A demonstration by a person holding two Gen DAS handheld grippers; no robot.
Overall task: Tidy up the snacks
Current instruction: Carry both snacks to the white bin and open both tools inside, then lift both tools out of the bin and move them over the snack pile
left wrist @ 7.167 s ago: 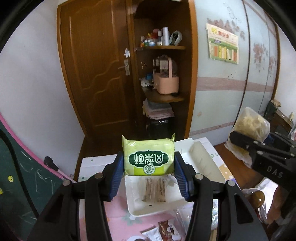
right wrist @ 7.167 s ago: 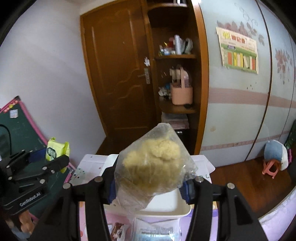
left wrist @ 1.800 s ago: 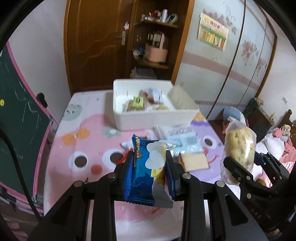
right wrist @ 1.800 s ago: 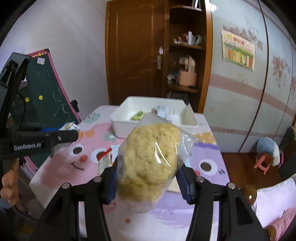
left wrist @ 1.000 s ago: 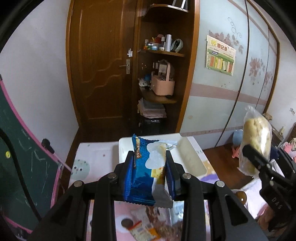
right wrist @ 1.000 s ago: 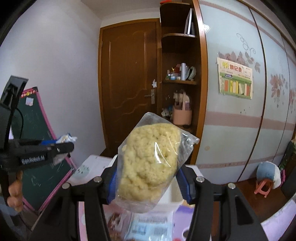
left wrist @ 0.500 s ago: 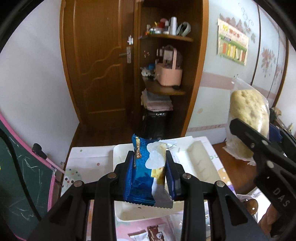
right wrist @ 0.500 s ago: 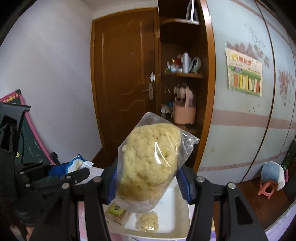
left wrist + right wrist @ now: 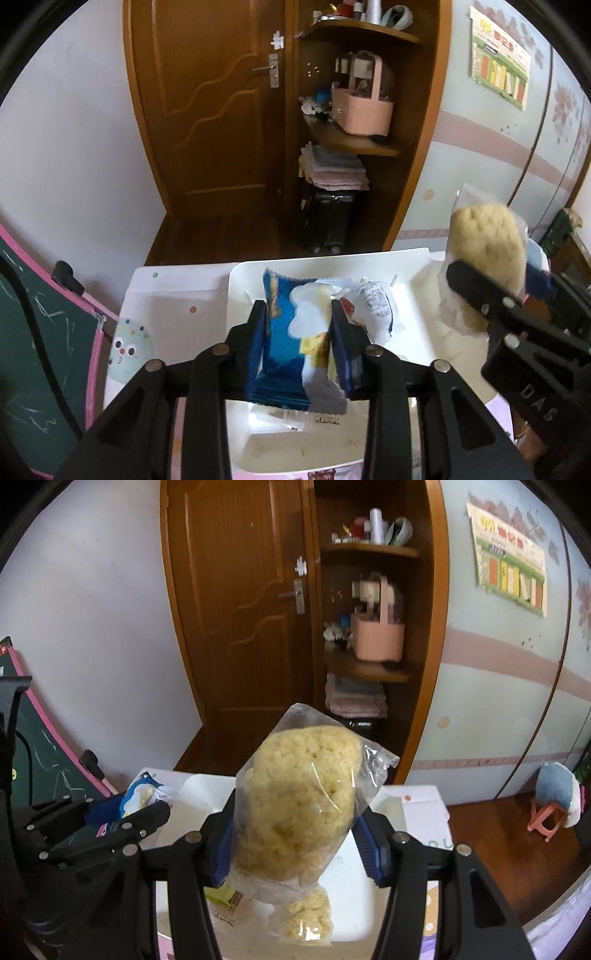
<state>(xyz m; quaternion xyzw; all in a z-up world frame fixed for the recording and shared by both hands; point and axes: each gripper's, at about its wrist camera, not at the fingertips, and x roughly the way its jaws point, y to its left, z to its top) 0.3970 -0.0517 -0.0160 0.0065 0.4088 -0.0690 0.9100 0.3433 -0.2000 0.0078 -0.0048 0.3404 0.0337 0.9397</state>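
Note:
My left gripper (image 9: 298,314) is shut on a blue snack packet (image 9: 291,343) and holds it over the white bin (image 9: 236,295). A white wrapped snack (image 9: 373,306) lies in the bin behind it. My right gripper (image 9: 297,816) is shut on a clear bag of yellow puffed snack (image 9: 299,812), held above the same bin (image 9: 369,908). A second small bag of the yellow snack (image 9: 306,915) and a green packet (image 9: 225,895) lie in the bin below it. The right gripper with its bag also shows in the left wrist view (image 9: 484,266).
The bin stands at the far end of a pink cartoon-print table (image 9: 133,343). A green chalkboard with a pink frame (image 9: 33,332) leans at the left. Behind are a brown door (image 9: 207,103), corner shelves (image 9: 354,144) and a small stool (image 9: 554,805).
Both grippers have moved forward and down over the white bin with their snacks still held. The bin now fills more of both views.

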